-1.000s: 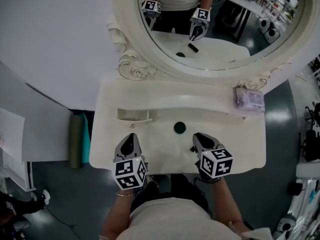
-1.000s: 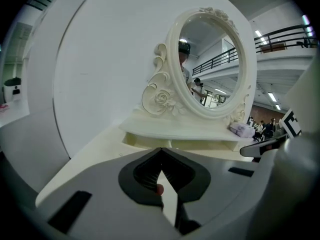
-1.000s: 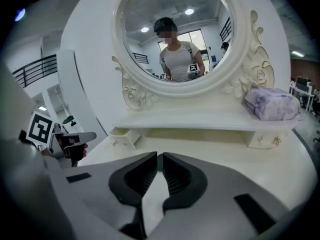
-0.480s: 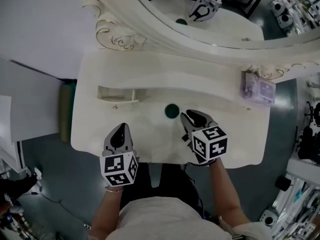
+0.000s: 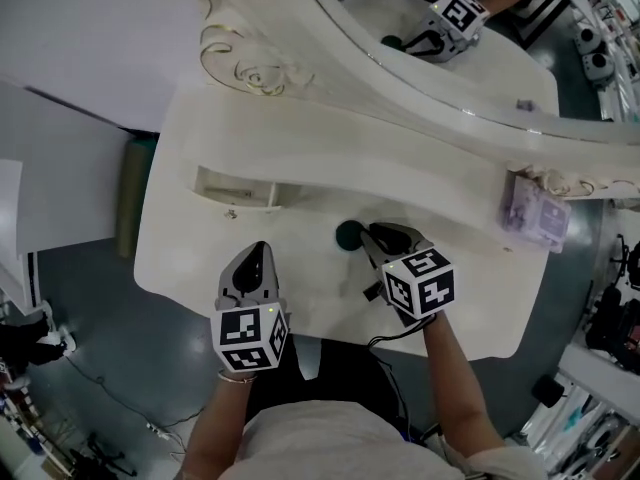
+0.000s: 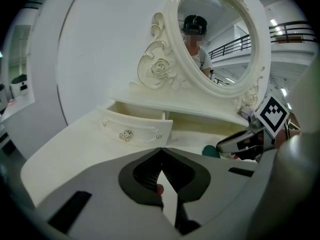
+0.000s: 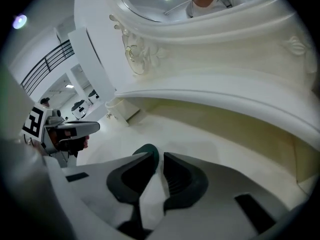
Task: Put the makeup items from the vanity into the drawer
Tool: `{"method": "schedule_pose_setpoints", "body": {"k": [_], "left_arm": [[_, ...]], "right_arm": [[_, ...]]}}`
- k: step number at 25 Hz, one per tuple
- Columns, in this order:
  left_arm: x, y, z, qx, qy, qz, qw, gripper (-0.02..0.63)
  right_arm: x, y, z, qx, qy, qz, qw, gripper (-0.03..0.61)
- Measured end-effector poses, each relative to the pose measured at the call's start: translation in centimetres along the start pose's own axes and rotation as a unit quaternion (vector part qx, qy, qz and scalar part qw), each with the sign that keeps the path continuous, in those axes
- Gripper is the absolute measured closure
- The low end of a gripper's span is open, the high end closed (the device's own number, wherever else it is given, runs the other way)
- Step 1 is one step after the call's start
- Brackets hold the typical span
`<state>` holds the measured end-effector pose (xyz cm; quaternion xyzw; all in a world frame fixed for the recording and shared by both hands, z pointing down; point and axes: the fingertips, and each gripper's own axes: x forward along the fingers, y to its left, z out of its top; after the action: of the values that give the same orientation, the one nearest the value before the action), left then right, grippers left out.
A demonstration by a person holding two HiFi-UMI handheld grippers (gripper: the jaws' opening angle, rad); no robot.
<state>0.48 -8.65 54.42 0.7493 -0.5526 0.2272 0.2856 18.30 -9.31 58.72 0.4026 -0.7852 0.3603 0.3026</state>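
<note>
Your right gripper (image 5: 372, 235) angles down at the dark green compact (image 5: 348, 235) on the vanity top (image 5: 200, 263), evidently lining up a pickup. Its jaws are narrowly parted, have just been closing, and have nothing between them. Your left gripper (image 5: 257, 255), jaws together and empty, waits near the open drawer (image 5: 235, 190).

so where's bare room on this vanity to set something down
Bare: white vanity top from the right gripper to the lilac box, and the left front corner by the open drawer. Crowded: centre, where that gripper's fingers, just closing and empty, near the dark green round compact.
</note>
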Motion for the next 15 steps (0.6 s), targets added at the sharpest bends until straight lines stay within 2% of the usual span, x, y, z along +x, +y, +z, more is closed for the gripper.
{"method": "schedule_pose_setpoints", "body": {"k": [8,15], "left_arm": [[0.22,-0.22,-0.57,-0.018,0.005,0.015,0.9997,0.606],[-0.18,-0.57,-0.88,-0.018,0.004,0.017,0.9997,0.606]], "right_arm": [[0.55,0.46,-0.63,-0.004,0.022,0.03,0.999,0.534],[0.56,0.83,-0.59,-0.012,0.016,0.026,0.999,0.56]]}}
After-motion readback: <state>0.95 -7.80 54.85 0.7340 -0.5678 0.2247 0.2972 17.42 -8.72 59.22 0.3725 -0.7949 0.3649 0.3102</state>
